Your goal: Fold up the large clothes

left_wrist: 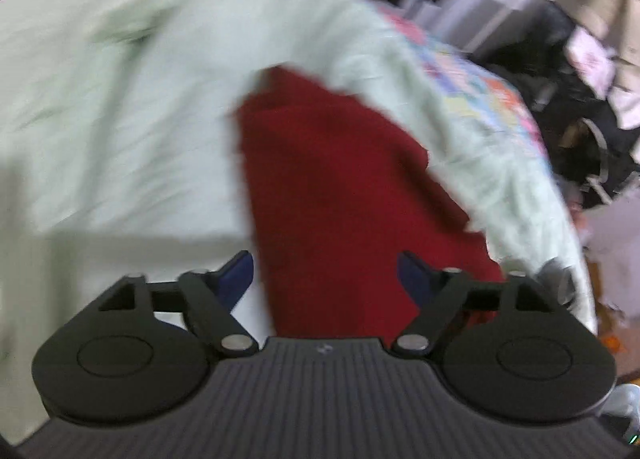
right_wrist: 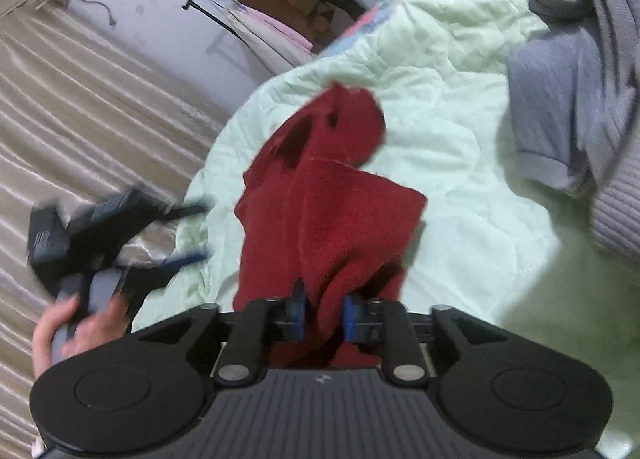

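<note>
Red knit garment [right_wrist: 332, 195] lies bunched on a pale green quilt [right_wrist: 440, 131] that covers the bed; one end trails away toward the far edge, the near end rises into the right gripper [right_wrist: 322, 313]. Blue pads [right_wrist: 298, 313] of that gripper are closed together on a fold of the red knit, cloth pinched between them and hanging below.

Left gripper [left_wrist: 326, 275], seen from its own camera, has its jaws spread wide, nothing between the blue fingertips [left_wrist: 236, 275]. It hangs over the red garment [left_wrist: 340, 199], which runs from under the gripper up across the green quilt [left_wrist: 120, 119]. Whether it touches the cloth cannot be told; the view is motion-blurred.

From the right wrist view, the left gripper [right_wrist: 188, 231] shows at the left edge of the bed, blurred, held in a hand [right_wrist: 76, 327] around its grey handle.

Grey clothing [right_wrist: 576, 99] sits in a heap on the quilt at upper right, well apart from the red piece. A patterned, multi-coloured sheet [left_wrist: 480, 71] shows under the quilt's edge. Beige curtain-like fabric [right_wrist: 80, 119] fills the left of the right wrist view. A clothes rack [right_wrist: 272, 19] with hanging items stands by the wall beyond the bed.
</note>
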Available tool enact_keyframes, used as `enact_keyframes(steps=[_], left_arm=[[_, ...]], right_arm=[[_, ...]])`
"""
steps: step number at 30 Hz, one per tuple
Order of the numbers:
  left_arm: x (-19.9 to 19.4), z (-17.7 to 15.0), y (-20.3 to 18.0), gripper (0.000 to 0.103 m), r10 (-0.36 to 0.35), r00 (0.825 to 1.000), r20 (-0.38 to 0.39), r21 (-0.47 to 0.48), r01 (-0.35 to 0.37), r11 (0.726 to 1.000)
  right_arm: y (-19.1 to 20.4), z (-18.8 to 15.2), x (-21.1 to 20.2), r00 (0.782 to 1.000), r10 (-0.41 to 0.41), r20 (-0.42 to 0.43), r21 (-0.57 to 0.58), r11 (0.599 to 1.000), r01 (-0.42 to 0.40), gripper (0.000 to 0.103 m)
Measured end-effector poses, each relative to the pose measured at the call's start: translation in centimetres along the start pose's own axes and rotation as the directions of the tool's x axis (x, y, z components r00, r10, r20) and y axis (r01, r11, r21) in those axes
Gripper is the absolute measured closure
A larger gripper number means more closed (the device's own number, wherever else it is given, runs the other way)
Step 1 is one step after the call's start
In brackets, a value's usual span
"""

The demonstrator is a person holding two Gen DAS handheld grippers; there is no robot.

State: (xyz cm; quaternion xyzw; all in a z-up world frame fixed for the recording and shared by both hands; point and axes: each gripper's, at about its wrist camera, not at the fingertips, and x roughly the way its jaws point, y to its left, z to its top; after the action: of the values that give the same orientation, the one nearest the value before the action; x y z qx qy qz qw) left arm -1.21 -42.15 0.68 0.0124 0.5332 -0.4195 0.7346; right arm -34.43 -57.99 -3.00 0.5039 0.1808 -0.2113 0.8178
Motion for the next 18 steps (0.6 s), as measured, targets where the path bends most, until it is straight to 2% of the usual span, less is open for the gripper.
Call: enact_keyframes(steps=[1, 3, 6, 7, 10, 11, 14, 16, 17, 18], left_arm=[[-0.2, -1.0, 0.9, 0.019, -0.017, 1.0, -0.02, -0.035, 0.016, 0.999], [0.1, -2.9, 2.4, 0.019, -0.091, 0.993, -0.074, -0.139, 0.08, 0.987], [1.1, -5.2, 3.8, 0.019, -0.22, 0.966, -0.135, -0.265, 0.179, 0.947], [1.6, -5.8, 3.6, 0.019, -0.253, 0.956, -0.149, -0.282, 0.204, 0.937], [2.6, -7.1, 2.2, 0.017, -0.296, 0.938, -0.18, -0.28, 0.239, 0.93], [2.7, -7.5, 1.8, 0.015, -0.296, 0.938, -0.18, -0.276, 0.241, 0.931], [2.4, -8.1, 1.0, 0.012, -0.287, 0.944, -0.164, -0.268, 0.237, 0.934], [2.1, -8.5, 1.0, 0.012, -0.296, 0.942, -0.16, -0.297, 0.24, 0.924], [1.8, -8.7, 1.0, 0.012, -0.305, 0.939, -0.158, -0.317, 0.244, 0.916], [1.6, -8.8, 1.0, 0.01, -0.312, 0.937, -0.156, -0.336, 0.247, 0.909]], right_arm=[[-0.5, -0.1, -0.4, 1.0, 0.0, -0.004, 0.013, 1.0, 0.0, 0.06], [-1.1, -0.4, -0.8, 1.0, -0.009, -0.013, 0.033, 0.999, 0.009, 0.048], [-2.2, -1.1, -1.5, 0.999, 0.015, -0.03, 0.085, 0.996, -0.013, 0.047], [-2.4, -1.3, -1.6, 0.999, 0.018, -0.038, 0.099, 0.995, -0.014, 0.047], [-2.5, -2.1, -1.9, 0.998, 0.032, -0.051, 0.112, 0.993, -0.026, 0.041], [-2.5, -2.1, -1.8, 0.998, 0.036, -0.053, 0.118, 0.993, -0.03, 0.037], [-2.1, -2.3, -1.0, 0.995, 0.085, -0.051, 0.124, 0.989, -0.078, 0.037], [-0.8, -2.3, 0.0, 0.99, 0.127, -0.056, 0.072, 0.99, -0.122, 0.044], [-0.3, -2.2, 0.4, 0.989, 0.138, -0.059, 0.045, 0.99, -0.135, 0.061], [0.6, -2.0, 1.1, 0.986, 0.149, -0.072, 0.001, 0.989, -0.149, 0.088]])
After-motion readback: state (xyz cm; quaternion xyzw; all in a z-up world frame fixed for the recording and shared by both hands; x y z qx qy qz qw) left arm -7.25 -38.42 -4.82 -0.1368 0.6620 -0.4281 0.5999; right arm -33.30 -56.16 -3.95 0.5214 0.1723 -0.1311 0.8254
